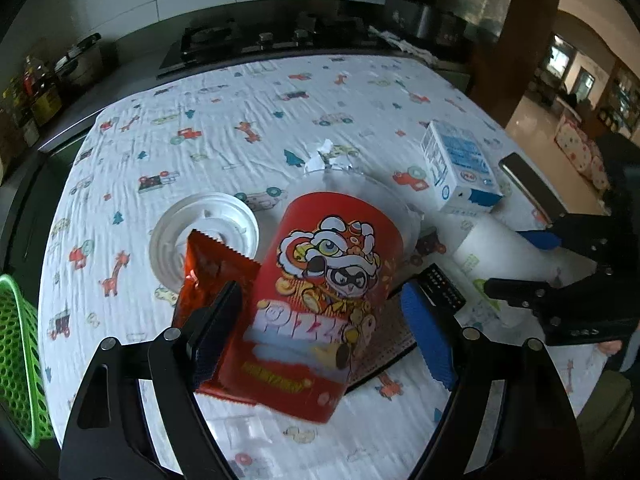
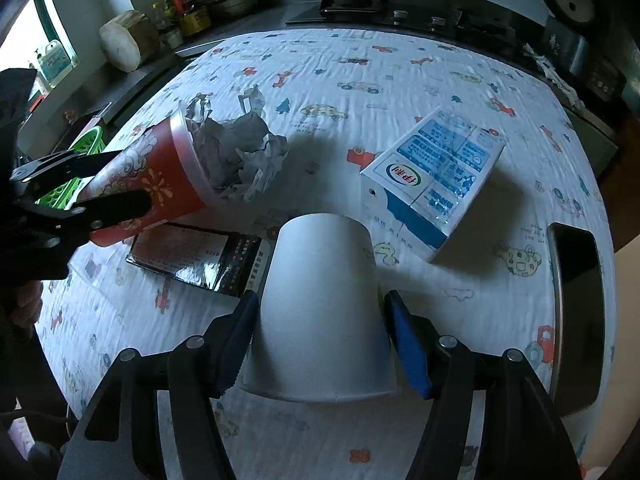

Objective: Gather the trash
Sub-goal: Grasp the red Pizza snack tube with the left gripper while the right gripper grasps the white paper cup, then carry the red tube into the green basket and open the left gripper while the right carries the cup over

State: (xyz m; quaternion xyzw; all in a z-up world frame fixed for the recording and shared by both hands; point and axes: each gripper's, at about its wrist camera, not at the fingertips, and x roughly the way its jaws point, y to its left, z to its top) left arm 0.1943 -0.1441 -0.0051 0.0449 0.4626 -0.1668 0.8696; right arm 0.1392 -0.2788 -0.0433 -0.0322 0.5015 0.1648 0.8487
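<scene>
Red and glossy, the big paper tub (image 1: 320, 300) with the lion-dance cartoon hung tilted above the table, off the cloth, its mouth stuffed with crumpled paper (image 2: 240, 156). The left gripper (image 1: 320, 328) had it: one pad (image 1: 216, 332) was pressed flat against the tub's side, while the blue pad (image 1: 428, 340) on the other side seemed to stand a little away from it, so I could not say for certain that both were biting. A red snack wrapper (image 1: 212, 268) lay just behind the tub, overlapping a white plastic lid (image 1: 176, 240) that rested on the cloth. Under the tub lay a flat black packet (image 2: 196, 258).

The right gripper (image 2: 320, 344) straddled a white paper cup (image 2: 320, 308) standing upside down on the table. Both of its pads sat close against the cup's sides, the jaws closed around it, though whether they were squeezing I could not tell. The cup's rim still looked to be down on the cloth.

Just beyond the cup a blue-and-white milk carton (image 2: 432, 184) lay on its side. A dark phone (image 2: 580, 312) rested near the table's right edge. The tablecloth (image 2: 360, 72), white with little cars and giraffes, covered everything. A green mesh basket (image 1: 20, 360) stood at the table's left edge, below the tub.
</scene>
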